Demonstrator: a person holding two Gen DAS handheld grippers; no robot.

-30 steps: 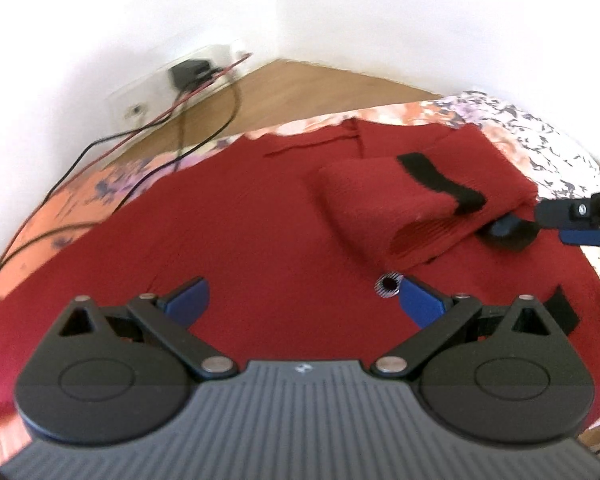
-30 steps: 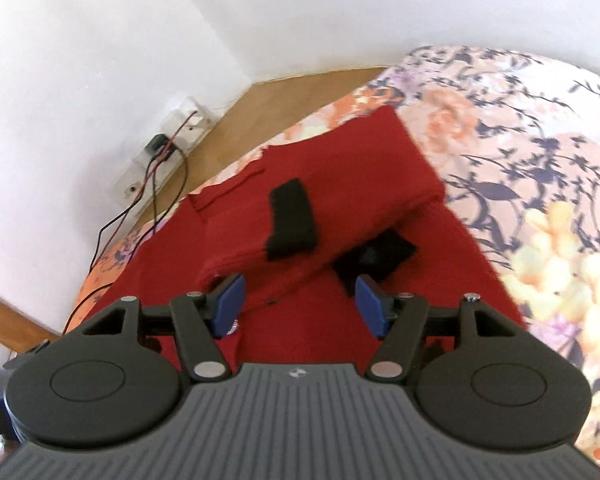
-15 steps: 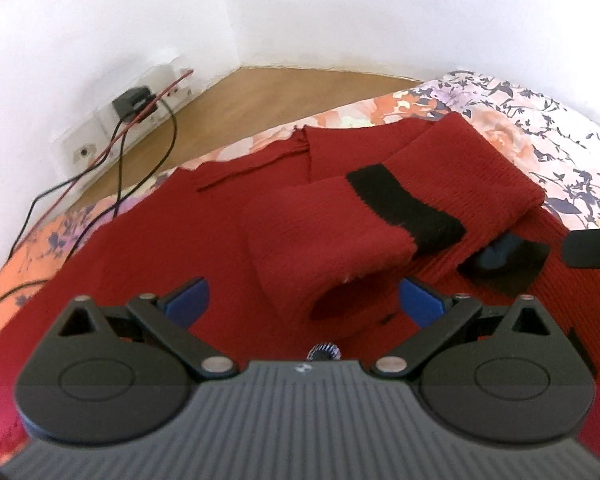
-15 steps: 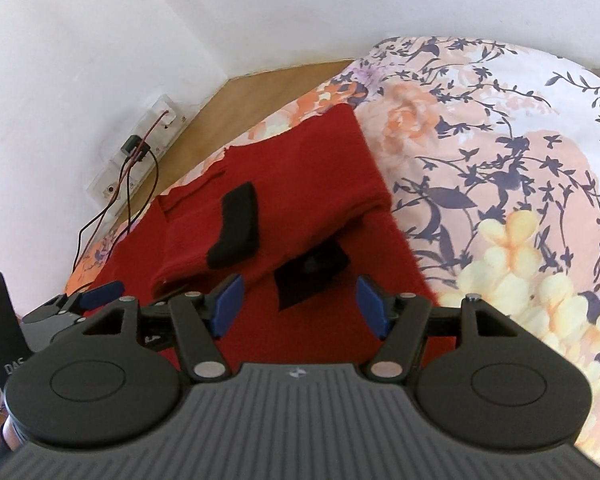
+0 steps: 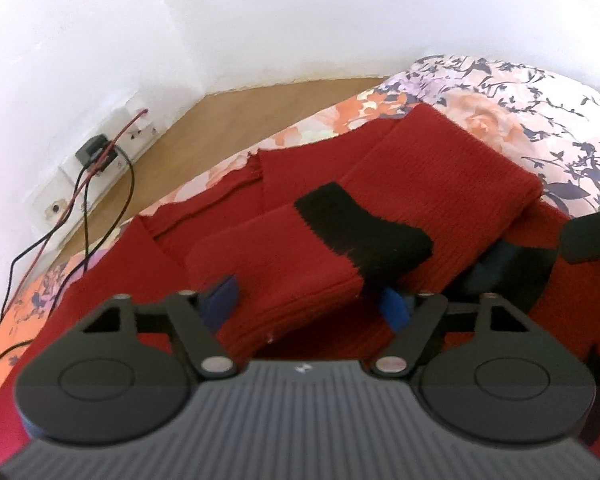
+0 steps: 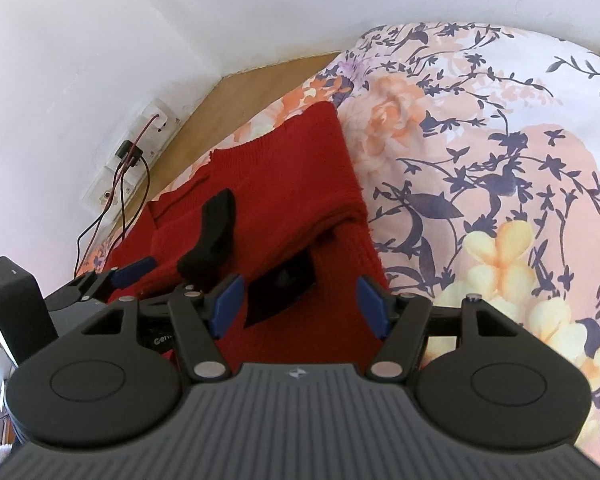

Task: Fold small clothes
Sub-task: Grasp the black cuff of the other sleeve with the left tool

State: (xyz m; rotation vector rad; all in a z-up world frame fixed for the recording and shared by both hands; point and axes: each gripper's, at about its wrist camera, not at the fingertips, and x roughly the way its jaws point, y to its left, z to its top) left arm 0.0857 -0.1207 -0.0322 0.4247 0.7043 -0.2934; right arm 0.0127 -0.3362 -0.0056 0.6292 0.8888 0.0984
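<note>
Left wrist view: my left tool (image 5: 314,304) has closed in since half a second ago, its jaws now spread around the cuff of the red knitted sweater's black-banded sleeve (image 5: 364,232).

Right wrist view: my right tool (image 6: 300,306) hangs spread above the sweater's body on the floral bedsheet (image 6: 500,184). One sleeve is folded across; I judge most folds remain.

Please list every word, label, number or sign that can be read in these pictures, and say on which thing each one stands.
"Gen": white letters, cut off after that, on the black body of the left gripper, right wrist view.
Small white emblem on the grey body of the left gripper and of the right gripper: too small to read.
Red sweater, floral bedsheet, wall sockets: no writing visible.
</note>
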